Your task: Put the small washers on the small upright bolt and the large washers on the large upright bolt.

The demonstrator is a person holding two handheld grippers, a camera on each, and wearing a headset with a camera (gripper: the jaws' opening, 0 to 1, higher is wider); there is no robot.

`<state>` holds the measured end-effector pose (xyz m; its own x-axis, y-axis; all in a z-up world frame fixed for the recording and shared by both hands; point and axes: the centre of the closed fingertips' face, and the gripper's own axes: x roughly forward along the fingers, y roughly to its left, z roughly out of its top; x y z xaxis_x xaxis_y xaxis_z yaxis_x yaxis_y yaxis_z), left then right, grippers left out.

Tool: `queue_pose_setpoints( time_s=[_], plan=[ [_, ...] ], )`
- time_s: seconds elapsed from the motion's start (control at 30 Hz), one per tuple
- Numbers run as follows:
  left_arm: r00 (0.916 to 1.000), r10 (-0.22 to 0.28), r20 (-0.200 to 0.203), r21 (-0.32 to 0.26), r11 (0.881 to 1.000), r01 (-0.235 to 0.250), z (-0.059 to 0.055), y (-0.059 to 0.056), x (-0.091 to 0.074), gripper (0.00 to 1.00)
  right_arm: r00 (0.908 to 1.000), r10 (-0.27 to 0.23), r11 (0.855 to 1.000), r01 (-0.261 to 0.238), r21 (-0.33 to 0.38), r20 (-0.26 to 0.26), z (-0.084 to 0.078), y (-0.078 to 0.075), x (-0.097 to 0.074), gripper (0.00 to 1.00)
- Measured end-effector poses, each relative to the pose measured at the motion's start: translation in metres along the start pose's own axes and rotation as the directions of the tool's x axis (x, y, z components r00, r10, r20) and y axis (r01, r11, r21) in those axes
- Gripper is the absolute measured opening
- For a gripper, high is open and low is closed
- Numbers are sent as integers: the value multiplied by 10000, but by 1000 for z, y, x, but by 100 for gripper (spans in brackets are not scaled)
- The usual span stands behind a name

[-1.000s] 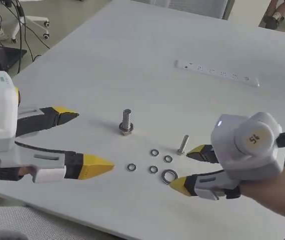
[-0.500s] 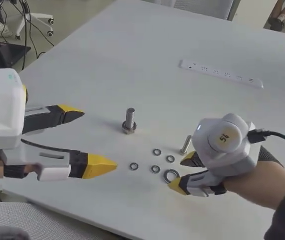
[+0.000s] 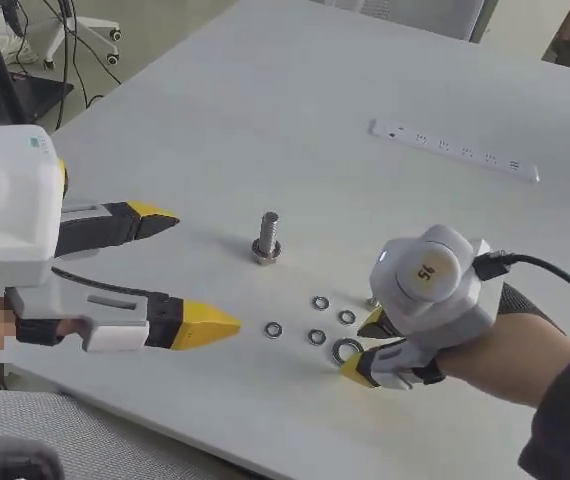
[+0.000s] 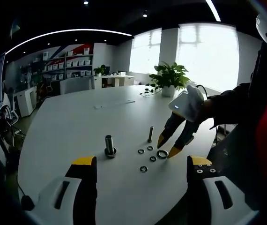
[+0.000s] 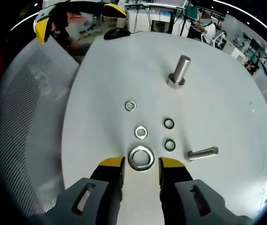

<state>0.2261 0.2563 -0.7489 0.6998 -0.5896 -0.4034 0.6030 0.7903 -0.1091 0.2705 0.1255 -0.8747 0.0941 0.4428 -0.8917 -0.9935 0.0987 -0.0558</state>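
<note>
Nothing placed yet: large bolt (image 3: pixel 268 238) and small bolt (image 5: pixel 202 153) are bare. The large washer (image 5: pixel 141 150) is flanked by the open right tool (image 5: pixel 142 162); four small washers (image 3: pixel 320 303) lie loose; left tool (image 4: pixel 141 161) is held open.

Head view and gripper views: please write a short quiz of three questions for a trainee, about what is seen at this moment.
1. True or false: the large washer lies on the table between the open jaws of the right gripper.
2. Count: how many small washers lie loose on the table?
3. Choose one: the left gripper is
A. open and holding nothing
B. shut on a washer
C. shut on a bolt

Key: 1 true; 2 four; 3 A.
</note>
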Motion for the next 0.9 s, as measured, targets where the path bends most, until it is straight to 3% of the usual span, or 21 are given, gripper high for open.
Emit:
queue_pose_setpoints(
  time_s=[0.9],
  plan=[
    [10000,-32,-17,77,10000,32,-2,0,-2,74,9980,497,9986,-489,199,-391,0,3,2,24]
  ],
)
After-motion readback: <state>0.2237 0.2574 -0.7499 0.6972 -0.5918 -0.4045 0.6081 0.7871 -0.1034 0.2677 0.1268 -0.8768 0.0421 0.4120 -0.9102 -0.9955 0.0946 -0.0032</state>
